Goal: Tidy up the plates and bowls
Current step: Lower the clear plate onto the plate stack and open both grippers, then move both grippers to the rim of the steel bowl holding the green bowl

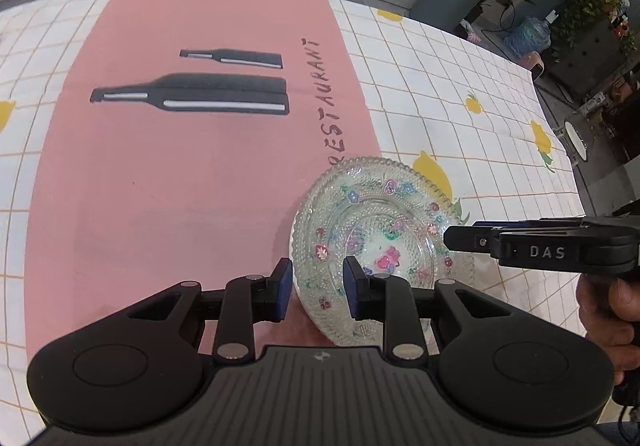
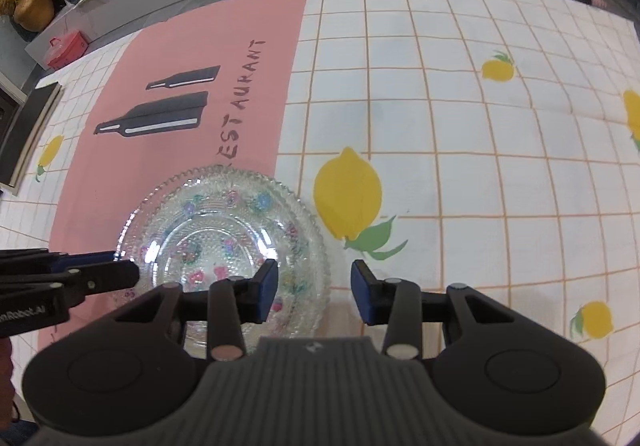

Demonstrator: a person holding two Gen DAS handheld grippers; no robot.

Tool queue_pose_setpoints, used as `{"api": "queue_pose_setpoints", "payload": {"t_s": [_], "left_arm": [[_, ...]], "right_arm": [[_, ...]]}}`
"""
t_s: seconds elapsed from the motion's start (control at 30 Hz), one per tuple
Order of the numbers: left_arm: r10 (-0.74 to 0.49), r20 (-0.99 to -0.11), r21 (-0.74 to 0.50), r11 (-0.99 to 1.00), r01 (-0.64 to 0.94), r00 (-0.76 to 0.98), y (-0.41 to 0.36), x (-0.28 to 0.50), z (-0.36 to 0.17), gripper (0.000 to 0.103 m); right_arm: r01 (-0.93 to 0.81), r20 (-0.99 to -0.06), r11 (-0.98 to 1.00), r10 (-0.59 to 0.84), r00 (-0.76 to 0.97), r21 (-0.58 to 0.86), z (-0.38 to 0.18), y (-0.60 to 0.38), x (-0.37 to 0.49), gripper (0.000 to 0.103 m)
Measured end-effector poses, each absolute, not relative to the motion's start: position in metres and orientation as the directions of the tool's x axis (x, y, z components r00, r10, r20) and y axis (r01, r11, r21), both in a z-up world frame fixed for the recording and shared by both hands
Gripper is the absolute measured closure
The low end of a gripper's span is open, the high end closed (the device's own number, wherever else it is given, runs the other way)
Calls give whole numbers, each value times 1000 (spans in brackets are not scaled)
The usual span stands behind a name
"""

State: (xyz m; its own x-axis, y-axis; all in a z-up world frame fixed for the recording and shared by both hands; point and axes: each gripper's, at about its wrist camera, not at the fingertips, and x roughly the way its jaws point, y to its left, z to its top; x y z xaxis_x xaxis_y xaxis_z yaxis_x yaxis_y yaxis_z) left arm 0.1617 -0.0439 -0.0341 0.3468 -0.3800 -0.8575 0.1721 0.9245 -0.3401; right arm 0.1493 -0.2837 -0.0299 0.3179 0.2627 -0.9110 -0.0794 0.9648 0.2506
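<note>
A clear glass bowl with small painted flowers stands upright on the tablecloth, at the edge of the pink mat; it also shows in the right wrist view. My left gripper is open, its jaws straddling the bowl's left rim, one finger outside and one inside. My right gripper is open, its jaws straddling the bowl's right rim. Each gripper shows from the side in the other's view, the right one and the left one.
A pink mat with black bottle shapes and the word RESTAURANT lies on a white checked tablecloth with lemon prints. The table's right edge drops to the floor. A grey ledge, plants and a bin stand beyond the far edge.
</note>
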Motion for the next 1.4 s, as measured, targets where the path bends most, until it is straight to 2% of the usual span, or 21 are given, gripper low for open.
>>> {"api": "queue_pose_setpoints", "payload": {"t_s": [0.3,0.67,0.8,0.87,1.07,1.27,1.4], "left_arm": [[-361,-857,-298,929,218,368,-55,158,-29,71],[-320,-866,-270,946,178,384,-45,159,-29,70],[-340,-867,-296,940,172,364,-46,160,-35,69],[-349,-866,-308,936,169,358,-48,161,-37,69],[-356,-866,-316,934,167,352,-51,159,-40,69],[-308,-854,-268,951,152,418,-43,150,-21,69],[-327,-832,-295,945,143,448,-35,140,-6,66]], "right_arm": [[-93,-913,962,274,304,258,-32,-276,148,63],[-91,-917,969,246,314,229,-32,-276,147,63],[-74,-914,964,266,306,256,-36,-278,149,63],[-67,-910,957,288,300,281,-38,-277,150,57],[-65,-906,955,294,305,288,-37,-280,150,59],[-56,-889,952,301,347,300,-18,-290,143,59],[-70,-873,949,311,377,308,-1,-290,135,59]]}}
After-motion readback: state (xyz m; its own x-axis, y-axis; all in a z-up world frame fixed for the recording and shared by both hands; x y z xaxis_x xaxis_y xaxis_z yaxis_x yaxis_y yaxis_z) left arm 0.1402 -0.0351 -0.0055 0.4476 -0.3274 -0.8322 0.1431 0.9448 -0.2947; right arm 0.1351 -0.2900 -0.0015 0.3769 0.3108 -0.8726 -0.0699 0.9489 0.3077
